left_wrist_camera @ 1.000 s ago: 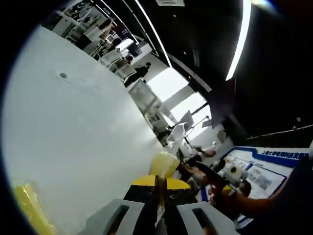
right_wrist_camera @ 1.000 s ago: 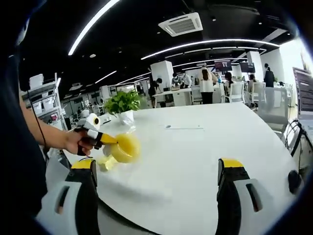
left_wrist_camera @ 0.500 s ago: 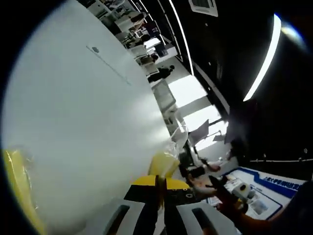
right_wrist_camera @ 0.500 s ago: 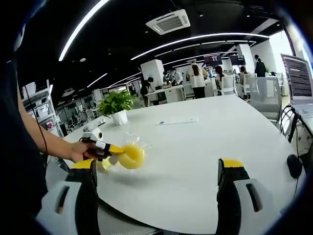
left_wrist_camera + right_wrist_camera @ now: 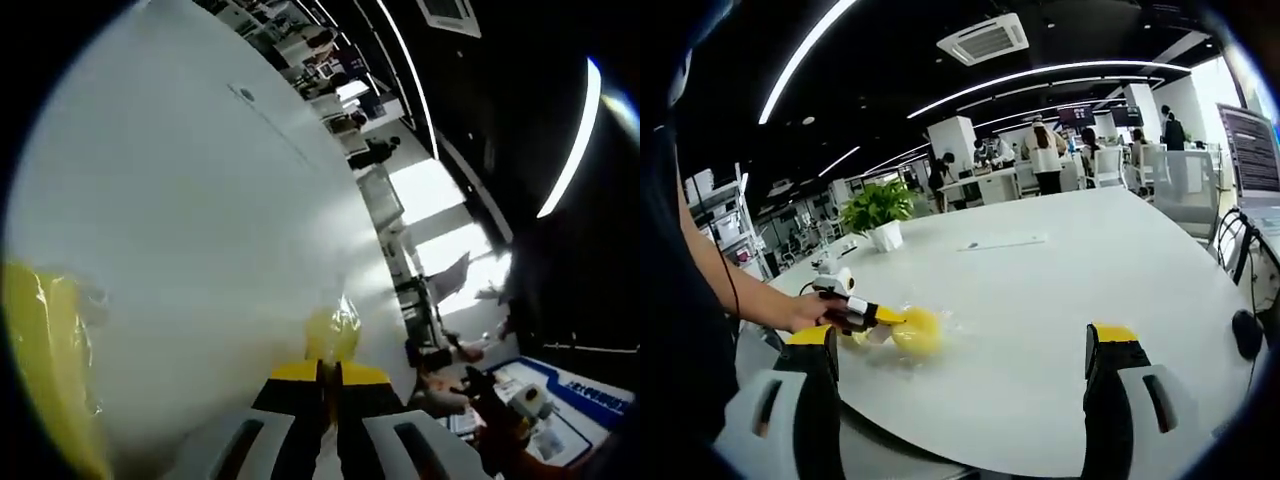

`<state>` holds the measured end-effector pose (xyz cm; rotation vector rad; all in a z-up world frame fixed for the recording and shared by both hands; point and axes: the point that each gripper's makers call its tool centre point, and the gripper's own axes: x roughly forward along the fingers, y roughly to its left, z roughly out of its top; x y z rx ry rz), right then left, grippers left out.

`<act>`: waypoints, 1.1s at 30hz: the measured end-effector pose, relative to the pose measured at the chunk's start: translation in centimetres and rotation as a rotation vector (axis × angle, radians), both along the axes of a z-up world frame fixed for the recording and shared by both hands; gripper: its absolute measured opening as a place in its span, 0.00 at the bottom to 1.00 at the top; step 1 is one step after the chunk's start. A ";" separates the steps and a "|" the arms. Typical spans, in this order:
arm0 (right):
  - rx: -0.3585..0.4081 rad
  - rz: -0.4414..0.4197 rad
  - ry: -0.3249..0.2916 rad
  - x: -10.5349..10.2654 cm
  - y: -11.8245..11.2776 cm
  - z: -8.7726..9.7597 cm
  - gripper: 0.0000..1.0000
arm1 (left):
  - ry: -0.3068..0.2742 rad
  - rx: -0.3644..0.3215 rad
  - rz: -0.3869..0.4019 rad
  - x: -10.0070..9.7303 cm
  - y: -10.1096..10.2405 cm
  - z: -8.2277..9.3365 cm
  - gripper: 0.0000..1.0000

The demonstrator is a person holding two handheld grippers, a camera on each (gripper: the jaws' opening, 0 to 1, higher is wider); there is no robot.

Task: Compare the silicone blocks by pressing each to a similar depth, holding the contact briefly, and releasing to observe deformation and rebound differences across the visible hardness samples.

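- Lowered since the earlier frames, the yellow silicone block (image 5: pixel 917 331) held by the left tool (image 5: pixel 883 318) now rests on the white counter (image 5: pixel 1060 290); a second ago it hung above the surface.
- Left gripper view: the left tool (image 5: pixel 328 372) has its yellow-tipped jaws clenched on the yellow silicone block (image 5: pixel 331 333), which sits in clear wrap just ahead of the tips.
- Left gripper view: the white counter (image 5: pixel 200 230) runs tilted across the frame; a second yellow piece (image 5: pixel 45 350) lies at the left edge, blurred. Ceiling light strips and office desks show beyond.
- Right gripper view: the right tool (image 5: pixel 960 350) is released, jaws wide apart, above the counter's near edge.
- Right gripper view: a potted plant (image 5: pixel 878 212) stands on the far side of the counter, a paper sheet (image 5: pixel 1002 241) lies beyond mid-counter, and people stand at desks behind.
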<state>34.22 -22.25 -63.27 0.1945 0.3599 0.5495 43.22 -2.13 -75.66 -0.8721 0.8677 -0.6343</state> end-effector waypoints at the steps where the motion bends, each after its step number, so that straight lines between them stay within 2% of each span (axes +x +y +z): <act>1: 0.001 0.001 0.001 0.0 0.1 0.0 0.97 | 0.016 -0.008 0.020 0.1 0.0 0.0 0.02; 3: -0.001 0.008 0.006 -0.3 0.4 -0.1 0.97 | 0.020 -0.017 0.027 0.1 -0.2 0.1 0.02; 6: -0.002 0.013 0.009 -0.5 0.6 -0.3 0.97 | 0.036 0.003 0.040 0.0 -0.4 -0.4 0.02; 13: -0.038 0.026 0.008 -0.9 0.5 -0.7 0.97 | 0.078 0.039 0.094 -0.4 0.5 -2.0 0.03; 15: -0.075 0.034 0.013 -1.1 0.3 -1.1 0.97 | 0.074 0.050 0.092 -0.4 0.6 -2.0 0.03; 18: -0.128 0.050 0.036 -1.4 0.2 -2.0 0.97 | 0.053 0.110 0.072 -0.3 0.7 -2.2 0.04; 25: -0.212 0.097 0.061 -2.1 0.6 -3.4 0.97 | 0.071 0.162 0.056 -0.4 1.1 -3.1 0.04; 30: -0.238 0.101 0.069 -2.2 0.2 -4.0 0.97 | 0.058 0.215 0.029 -0.4 1.3 -3.5 0.03; 33: -0.239 0.103 0.067 -2.3 0.2 -3.9 0.97 | 0.077 0.214 0.034 -0.5 1.4 -3.7 0.03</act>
